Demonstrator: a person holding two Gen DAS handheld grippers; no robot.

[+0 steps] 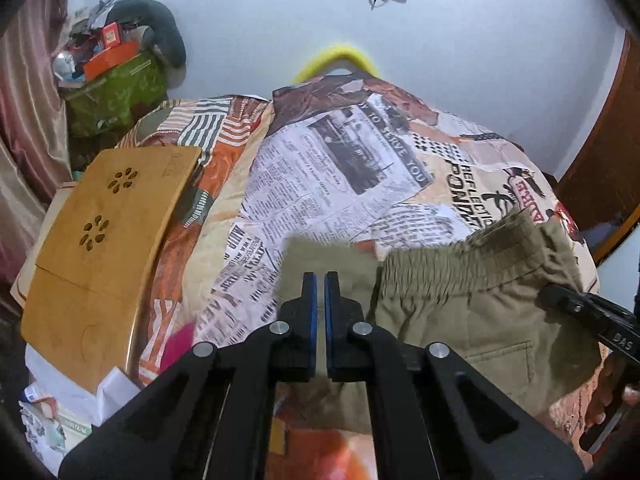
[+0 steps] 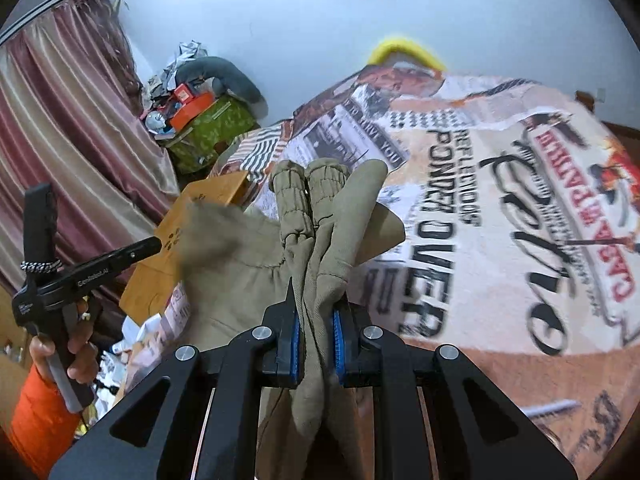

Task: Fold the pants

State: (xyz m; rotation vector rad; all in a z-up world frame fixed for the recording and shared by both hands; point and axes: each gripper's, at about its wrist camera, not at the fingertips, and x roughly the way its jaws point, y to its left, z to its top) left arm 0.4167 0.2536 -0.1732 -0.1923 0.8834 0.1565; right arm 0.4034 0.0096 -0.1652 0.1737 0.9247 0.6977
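Khaki pants (image 1: pixel 460 300) with an elastic waistband (image 2: pixel 308 188) hang over a bed with a newspaper-print cover (image 1: pixel 320 180). In the right wrist view my right gripper (image 2: pixel 316 312) is shut on a bunched fold of the pants (image 2: pixel 240 272), and the gathered waistband stands up beyond its blue pads. My left gripper (image 1: pixel 321 280) has its jaws pressed together at the pants' left edge; thin cloth seems pinched at the tips. From the right wrist view the left gripper (image 2: pixel 156 243) meets a raised, blurred corner of the fabric. The right gripper (image 1: pixel 548 292) shows at the pants' right side.
A wooden lap desk (image 1: pixel 104 240) lies on the bed's left side, with papers below it. A cluttered pile on a green box (image 1: pixel 116 80) stands by the curtain (image 2: pixel 60 140). A yellow object (image 1: pixel 340 56) sits at the bed's far end. A hand (image 2: pixel 80 352) with an orange sleeve holds the left gripper.
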